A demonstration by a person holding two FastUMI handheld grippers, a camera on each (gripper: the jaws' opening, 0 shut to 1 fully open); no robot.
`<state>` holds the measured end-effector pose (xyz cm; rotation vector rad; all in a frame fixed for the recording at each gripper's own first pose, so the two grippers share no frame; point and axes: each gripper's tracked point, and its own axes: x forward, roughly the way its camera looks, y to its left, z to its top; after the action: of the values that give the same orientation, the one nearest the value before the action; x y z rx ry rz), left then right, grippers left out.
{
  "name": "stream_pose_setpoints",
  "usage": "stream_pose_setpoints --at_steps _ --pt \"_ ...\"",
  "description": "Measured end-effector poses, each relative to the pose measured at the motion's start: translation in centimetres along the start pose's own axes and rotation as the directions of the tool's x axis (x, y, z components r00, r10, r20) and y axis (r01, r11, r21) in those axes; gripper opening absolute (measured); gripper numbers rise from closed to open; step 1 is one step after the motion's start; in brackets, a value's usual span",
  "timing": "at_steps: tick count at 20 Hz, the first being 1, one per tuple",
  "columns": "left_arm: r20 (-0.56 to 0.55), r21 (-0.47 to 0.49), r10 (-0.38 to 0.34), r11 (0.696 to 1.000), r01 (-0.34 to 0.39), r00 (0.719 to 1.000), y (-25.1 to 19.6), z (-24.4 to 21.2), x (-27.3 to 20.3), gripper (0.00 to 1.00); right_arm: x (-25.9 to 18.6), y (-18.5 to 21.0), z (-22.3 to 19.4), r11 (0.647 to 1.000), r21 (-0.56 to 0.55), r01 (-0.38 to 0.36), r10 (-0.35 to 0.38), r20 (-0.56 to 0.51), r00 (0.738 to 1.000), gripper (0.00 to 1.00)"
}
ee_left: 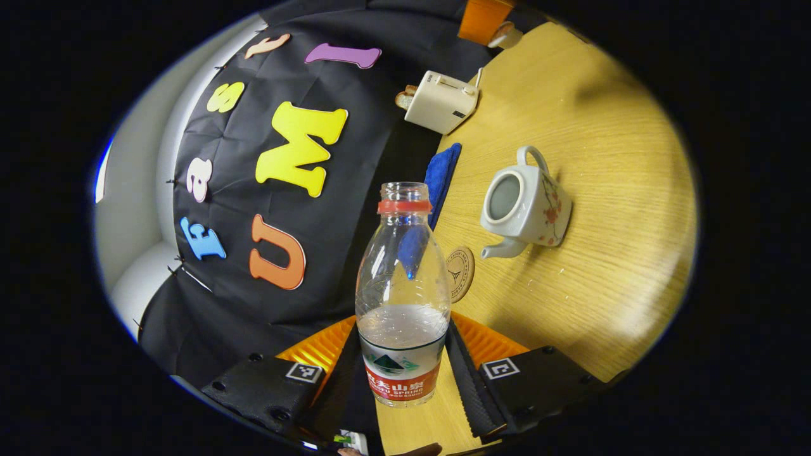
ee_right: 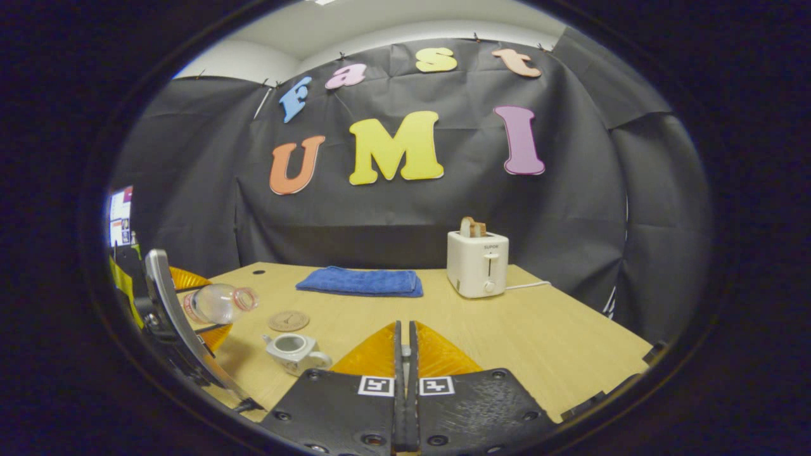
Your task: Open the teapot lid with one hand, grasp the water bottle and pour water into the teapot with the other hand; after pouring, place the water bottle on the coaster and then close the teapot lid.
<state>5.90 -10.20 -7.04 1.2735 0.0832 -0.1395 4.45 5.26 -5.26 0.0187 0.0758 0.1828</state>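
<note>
My left gripper [ee_left: 403, 354] is shut on the lower body of a clear, uncapped water bottle [ee_left: 403, 266] with a red neck ring, about a third full. In the right gripper view the water bottle [ee_right: 218, 304] lies tilted, mouth toward the table's middle. The white flowered teapot [ee_left: 526, 206] stands lidless on the wooden table [ee_left: 608, 266], to the right of the bottle's mouth. A round wooden coaster [ee_left: 460, 273] lies between bottle and teapot. My right gripper [ee_right: 405, 339] is closed, raised beside the teapot [ee_right: 293, 350], with a pale sliver, apparently the lid's knob, pinched between its fingers.
A folded blue towel [ee_right: 360, 282] lies at the table's back edge by the black cloth wall. A white toaster [ee_right: 476, 263] with a slice of bread stands to its right, its cord trailing on the table [ee_right: 557, 335]. The coaster [ee_right: 288, 321] lies behind the teapot.
</note>
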Motion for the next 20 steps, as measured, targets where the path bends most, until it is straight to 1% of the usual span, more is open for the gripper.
stream_pose_setpoints --at_steps 2,5,8,11,15,18,20 --pt "-0.013 0.038 0.001 0.999 0.000 1.000 0.1 -0.1 0.0 0.76 0.0 -0.9 0.0 0.999 -0.020 0.032 -0.032 -0.001 0.999 0.00" --pt "-0.027 0.105 -0.007 0.994 0.010 1.000 0.0 -0.2 0.1 0.76 -0.2 -0.8 0.3 1.000 0.003 0.018 -0.018 -0.004 1.000 0.00" --pt "-0.042 0.179 -0.005 0.984 0.012 0.999 -0.1 0.0 -0.2 0.76 -0.2 -1.3 0.4 1.000 0.007 0.021 -0.021 -0.003 1.000 0.00" --pt "-0.056 0.243 -0.017 0.970 0.030 0.998 -0.7 0.2 -0.4 0.76 -0.3 -1.6 0.7 1.000 0.006 0.029 -0.029 0.001 1.000 0.00" --pt "-0.049 0.328 0.020 0.945 -0.003 0.999 -0.1 1.0 -0.5 0.76 -0.4 -1.6 0.9 0.999 -0.014 0.037 -0.037 0.012 0.999 0.00" --pt "-0.064 0.371 0.017 0.929 0.008 0.998 0.2 0.9 -0.3 0.76 -0.5 -1.4 0.9 0.999 -0.021 0.032 -0.032 0.012 0.999 0.00" --pt "-0.079 0.409 0.022 0.912 0.012 0.997 0.4 0.9 -0.5 0.76 -0.6 -1.4 1.0 0.999 -0.028 0.034 -0.034 0.014 0.999 0.00"
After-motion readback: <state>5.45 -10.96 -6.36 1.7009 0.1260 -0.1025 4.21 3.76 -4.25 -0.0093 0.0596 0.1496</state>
